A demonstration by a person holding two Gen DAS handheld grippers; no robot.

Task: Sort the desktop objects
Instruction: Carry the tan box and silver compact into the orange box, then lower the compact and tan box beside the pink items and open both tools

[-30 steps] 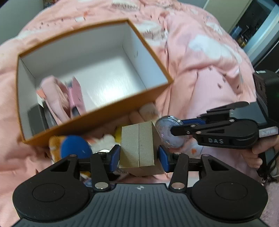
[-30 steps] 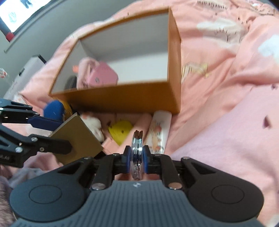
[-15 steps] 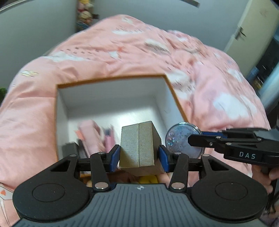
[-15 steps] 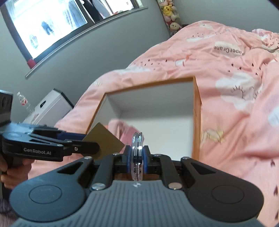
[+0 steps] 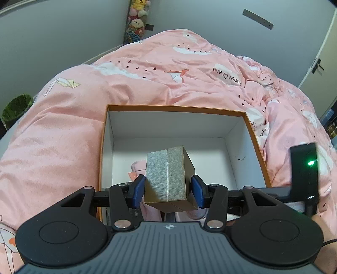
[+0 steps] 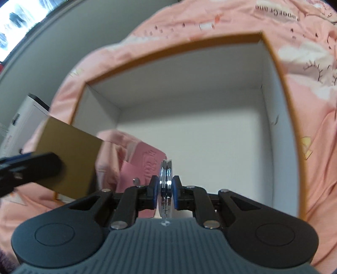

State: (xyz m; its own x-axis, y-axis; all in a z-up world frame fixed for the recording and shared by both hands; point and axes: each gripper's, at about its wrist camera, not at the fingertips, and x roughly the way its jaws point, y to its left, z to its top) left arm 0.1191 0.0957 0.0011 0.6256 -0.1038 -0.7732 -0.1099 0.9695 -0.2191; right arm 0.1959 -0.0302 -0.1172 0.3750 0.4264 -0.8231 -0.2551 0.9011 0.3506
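Note:
An orange box with a white inside (image 5: 174,109) (image 6: 168,49) lies open on the pink duvet. My left gripper (image 5: 168,190) is shut on a small gold cardboard box (image 5: 167,175), held over the near part of the opening. My right gripper (image 6: 166,187) is shut on a round silver compact (image 6: 166,176), edge-on between its blue pads, also above the box's inside. The right wrist view shows the gold box (image 6: 69,156) at the left with a left finger (image 6: 31,166) across it. Pink pouches (image 6: 147,162) (image 5: 137,166) lie in the near left corner of the box.
The pink duvet (image 5: 189,69) surrounds the box on all sides. A green bin (image 5: 16,109) stands on the floor at far left, plush toys (image 5: 137,19) hang on the back wall, and a white appliance (image 6: 27,113) sits beyond the bed. The right tool's black body (image 5: 303,175) is at right.
Both grippers have travelled from the loose items in front of the box to above its opening, each keeping its object. The right one has come in closer over the white floor.

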